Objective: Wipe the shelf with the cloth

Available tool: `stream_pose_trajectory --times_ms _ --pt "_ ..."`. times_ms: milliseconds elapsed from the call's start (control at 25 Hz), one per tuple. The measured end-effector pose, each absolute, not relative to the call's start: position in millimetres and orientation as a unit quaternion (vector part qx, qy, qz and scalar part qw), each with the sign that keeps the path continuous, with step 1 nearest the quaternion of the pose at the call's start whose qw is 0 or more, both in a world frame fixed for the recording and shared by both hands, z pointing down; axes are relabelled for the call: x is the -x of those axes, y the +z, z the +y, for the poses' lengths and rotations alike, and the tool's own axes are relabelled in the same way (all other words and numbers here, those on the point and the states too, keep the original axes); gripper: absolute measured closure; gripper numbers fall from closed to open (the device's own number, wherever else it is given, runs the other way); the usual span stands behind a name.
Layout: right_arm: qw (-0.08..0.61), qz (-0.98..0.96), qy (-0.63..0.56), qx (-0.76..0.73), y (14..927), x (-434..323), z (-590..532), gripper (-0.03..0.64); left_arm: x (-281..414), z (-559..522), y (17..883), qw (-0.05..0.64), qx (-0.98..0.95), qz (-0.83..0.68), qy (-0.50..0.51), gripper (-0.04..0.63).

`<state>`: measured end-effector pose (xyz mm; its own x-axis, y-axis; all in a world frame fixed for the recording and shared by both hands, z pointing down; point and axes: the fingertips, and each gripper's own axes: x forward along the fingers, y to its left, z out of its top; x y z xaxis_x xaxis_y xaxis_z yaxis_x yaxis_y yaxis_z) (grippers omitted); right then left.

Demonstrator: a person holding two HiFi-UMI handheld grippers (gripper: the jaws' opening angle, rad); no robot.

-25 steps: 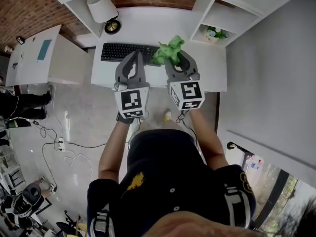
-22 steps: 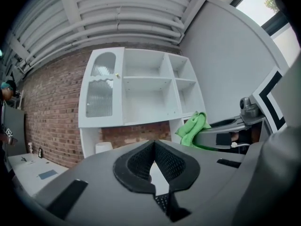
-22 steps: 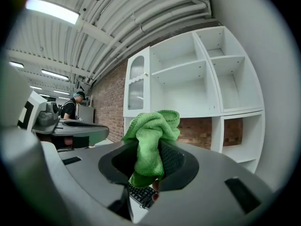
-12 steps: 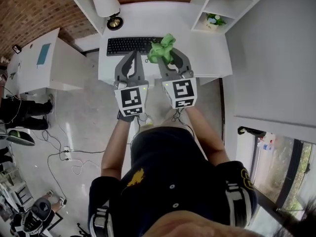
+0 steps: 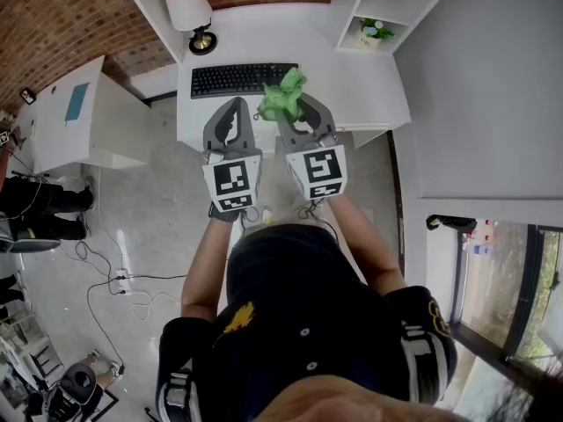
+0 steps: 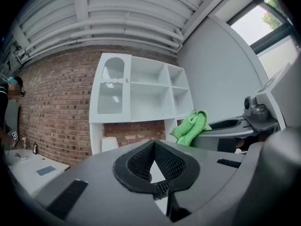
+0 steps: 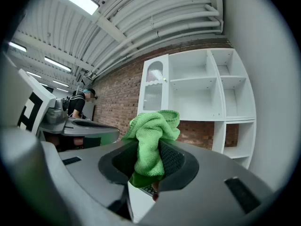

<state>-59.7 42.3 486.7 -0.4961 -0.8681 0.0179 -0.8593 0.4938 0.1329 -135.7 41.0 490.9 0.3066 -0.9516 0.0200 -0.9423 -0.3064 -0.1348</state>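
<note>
White desk (image 5: 352, 77), brick wall (image 5: 53, 16) behind, shelf (image 5: 400, 5) ahead-right.
Right gripper (image 5: 295, 111) clamps the green cloth (image 5: 283, 97), nearer the shelf; left gripper (image 5: 233, 112) pinched closed, empty.

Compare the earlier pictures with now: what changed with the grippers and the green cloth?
The right gripper, with the crumpled green microfibre cloth, shifted slightly left against the black keyboard; the head view swung too. Unchanged: it stays clamped on the cloth, the left gripper shut and empty, the white cubby shelf untouched.
</note>
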Motion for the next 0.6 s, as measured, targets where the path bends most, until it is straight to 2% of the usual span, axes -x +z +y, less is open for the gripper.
stream_pose_trajectory --times_ms 600 --pt "0.038 -0.854 -0.074 -0.514 476 76 61 0.523 165 61 473 0.064 0.798 0.598 -0.035 0.586"
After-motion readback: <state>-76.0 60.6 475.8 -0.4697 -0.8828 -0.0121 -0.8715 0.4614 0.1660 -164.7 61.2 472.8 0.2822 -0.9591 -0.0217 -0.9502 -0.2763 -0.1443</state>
